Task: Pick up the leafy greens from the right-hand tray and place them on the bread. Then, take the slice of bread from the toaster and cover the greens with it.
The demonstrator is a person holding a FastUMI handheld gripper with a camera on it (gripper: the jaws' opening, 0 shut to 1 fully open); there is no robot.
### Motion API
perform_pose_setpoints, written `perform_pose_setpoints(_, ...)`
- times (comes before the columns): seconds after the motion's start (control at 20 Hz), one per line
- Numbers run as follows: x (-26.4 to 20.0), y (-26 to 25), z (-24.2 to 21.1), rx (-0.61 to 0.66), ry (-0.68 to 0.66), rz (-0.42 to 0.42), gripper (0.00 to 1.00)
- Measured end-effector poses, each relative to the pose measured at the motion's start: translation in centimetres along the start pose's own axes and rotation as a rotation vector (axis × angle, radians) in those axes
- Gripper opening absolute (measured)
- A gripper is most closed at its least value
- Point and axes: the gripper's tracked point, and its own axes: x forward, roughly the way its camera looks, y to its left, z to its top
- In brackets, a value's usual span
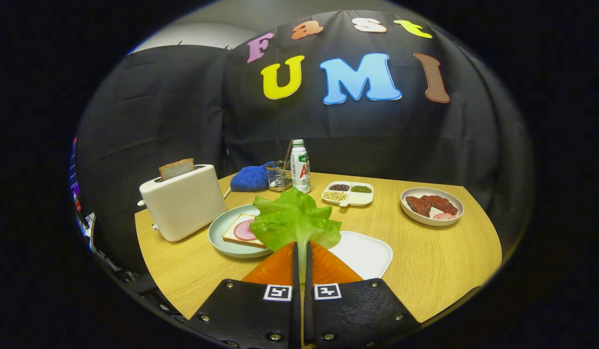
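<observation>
Leafy greens (295, 220) pinched by the stalk between the two fingers of the gripper (301, 249), fingers closed tight on it, leaf fanning out just ahead of the tips. Leaf is lifted off the table, hanging over the gap between the white tray (369, 254) and the pale green plate (221, 240). White tray sits just ahead-right of the fingers, bare. Green plate just ahead-left, with a slice of bread (234, 235) on it and a round pink ham slice (244, 230) on top of the bread; leaf edge overlaps the plate's right side in view. Further left beyond the plate, a white toaster (183, 203) with a second bread slice (176, 168) sticking up from the slot. Far beyond the fingers: blue cloth (250, 178), small wire basket (280, 175), a bottle (300, 166) upright. Ahead-right: divided dish (357, 198) with beans and seeds, then a round plate of meat (432, 206). All on a wooden table (435, 261).
</observation>
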Motion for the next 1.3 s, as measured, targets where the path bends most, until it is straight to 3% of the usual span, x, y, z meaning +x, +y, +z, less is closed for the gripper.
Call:
perform_pose_setpoints(0.65,6.1,6.0,0.6,0.018,0.010,0.074,0.03)
perform_pose_setpoints(1.3,11.9,8.9,-2.5,-0.012,0.102,-0.034,0.03)
